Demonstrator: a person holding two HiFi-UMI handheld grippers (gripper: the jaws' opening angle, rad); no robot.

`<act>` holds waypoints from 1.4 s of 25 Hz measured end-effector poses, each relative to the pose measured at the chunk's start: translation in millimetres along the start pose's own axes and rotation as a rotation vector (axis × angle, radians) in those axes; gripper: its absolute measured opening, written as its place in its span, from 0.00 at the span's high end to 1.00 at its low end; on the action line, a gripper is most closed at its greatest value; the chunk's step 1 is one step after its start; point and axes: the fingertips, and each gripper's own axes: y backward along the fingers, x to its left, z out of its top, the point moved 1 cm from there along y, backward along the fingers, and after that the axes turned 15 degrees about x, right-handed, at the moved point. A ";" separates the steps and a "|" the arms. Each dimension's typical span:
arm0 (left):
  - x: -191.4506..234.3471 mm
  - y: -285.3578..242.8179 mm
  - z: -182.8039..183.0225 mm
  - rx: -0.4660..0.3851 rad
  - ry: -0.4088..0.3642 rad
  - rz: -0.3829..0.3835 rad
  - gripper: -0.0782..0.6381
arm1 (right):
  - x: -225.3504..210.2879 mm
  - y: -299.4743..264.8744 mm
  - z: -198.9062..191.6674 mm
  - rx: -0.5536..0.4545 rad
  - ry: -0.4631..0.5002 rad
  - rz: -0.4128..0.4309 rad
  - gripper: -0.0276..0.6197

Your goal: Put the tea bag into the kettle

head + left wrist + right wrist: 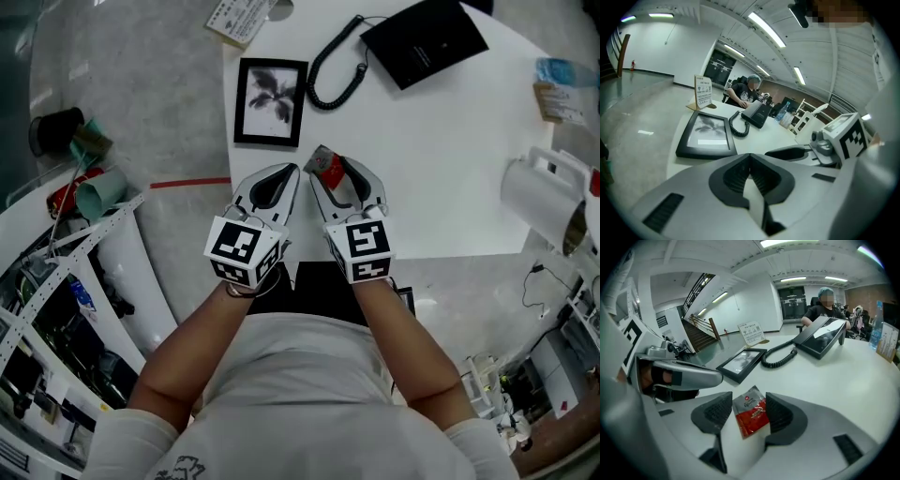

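Your right tool (749, 398) has smooth grey plastic shells and ribbed, matt black pads (717, 411). The tea bag (751, 417) sachet looks like glossy, slightly crinkled foil or coated paper. Your bench (450, 169) is smooth, matt white. The picture frame (272, 101) is matt black with shiny glazing.

**Tea bag between the opened claw, kettle off to the right**

The tea bag (751, 416) was a small flat sachet, silver-grey at its upper end and red below, with a small emblem and fine print on its face. It sat tilted between the two pads of the right claw (749, 404), which stood apart and did not press on it. Whether it lay flat on the white surface (441, 159) could not be told. It was at the near middle of that surface.

The kettle (539, 195) was white, with a handle along its far side and a dark mouth. It stood at the right edge of the surface, well apart from the tea bag.
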 end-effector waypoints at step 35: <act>-34.1 119.8 38.5 -0.134 -0.120 -0.034 0.88 | 69.3 98.2 44.5 -0.181 -0.030 -0.129 0.91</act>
